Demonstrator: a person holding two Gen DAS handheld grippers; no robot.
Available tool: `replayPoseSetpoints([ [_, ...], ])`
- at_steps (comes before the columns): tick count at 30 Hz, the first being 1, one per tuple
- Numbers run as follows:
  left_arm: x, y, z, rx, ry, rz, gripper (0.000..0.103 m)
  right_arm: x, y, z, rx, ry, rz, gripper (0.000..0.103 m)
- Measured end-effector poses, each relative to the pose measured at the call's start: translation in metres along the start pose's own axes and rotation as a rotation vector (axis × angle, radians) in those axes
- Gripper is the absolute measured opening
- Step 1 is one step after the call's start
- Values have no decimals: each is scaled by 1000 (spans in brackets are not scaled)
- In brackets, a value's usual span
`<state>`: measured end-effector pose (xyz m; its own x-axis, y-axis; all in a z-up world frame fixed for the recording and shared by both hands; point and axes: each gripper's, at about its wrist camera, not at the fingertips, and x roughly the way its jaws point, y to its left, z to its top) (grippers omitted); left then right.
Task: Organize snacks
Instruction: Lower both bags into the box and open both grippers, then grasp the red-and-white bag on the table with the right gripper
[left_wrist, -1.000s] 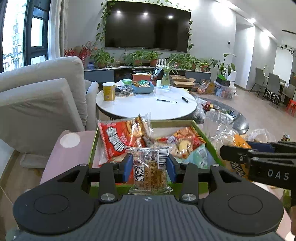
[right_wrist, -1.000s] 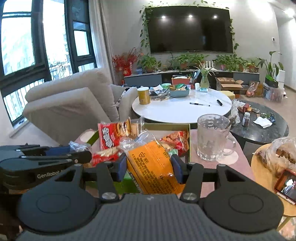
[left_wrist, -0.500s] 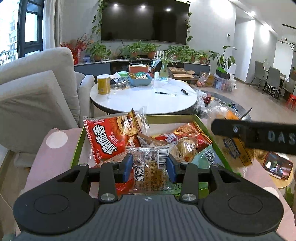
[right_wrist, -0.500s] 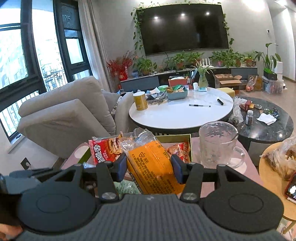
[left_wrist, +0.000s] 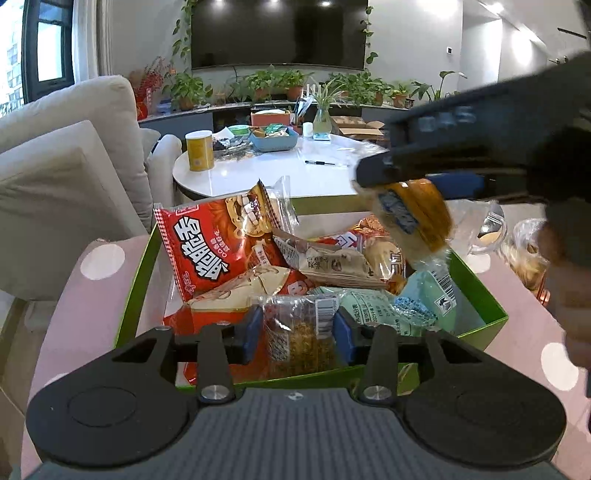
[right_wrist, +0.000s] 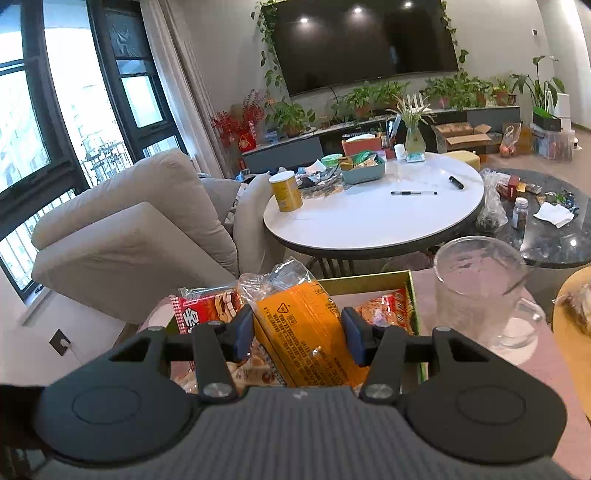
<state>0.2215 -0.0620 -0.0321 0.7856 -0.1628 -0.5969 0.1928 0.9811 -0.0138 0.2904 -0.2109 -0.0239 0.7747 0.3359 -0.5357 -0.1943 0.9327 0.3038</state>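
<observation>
The left gripper (left_wrist: 298, 330) pinches a clear snack packet (left_wrist: 297, 332) in its jaws over the green box (left_wrist: 484, 295) near edge. The right gripper (right_wrist: 297, 334) clamps an orange packet (right_wrist: 306, 332) above the heaped snacks (likely carried there for dropping in).

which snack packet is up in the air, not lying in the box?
The orange packet, clamped in the right gripper above the green box. The clear packet in the left gripper sits low among the pile.
</observation>
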Motion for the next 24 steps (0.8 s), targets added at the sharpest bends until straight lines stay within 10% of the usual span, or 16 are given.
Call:
replayPoseSetpoints([
  [7,-14,2,0,15,-71,41,66,5,-2,-4,21,6,-21,65],
  [24,-56,10,-18,-41,-73,60,70,-65,-3,-28,-71,1,-38,65],
])
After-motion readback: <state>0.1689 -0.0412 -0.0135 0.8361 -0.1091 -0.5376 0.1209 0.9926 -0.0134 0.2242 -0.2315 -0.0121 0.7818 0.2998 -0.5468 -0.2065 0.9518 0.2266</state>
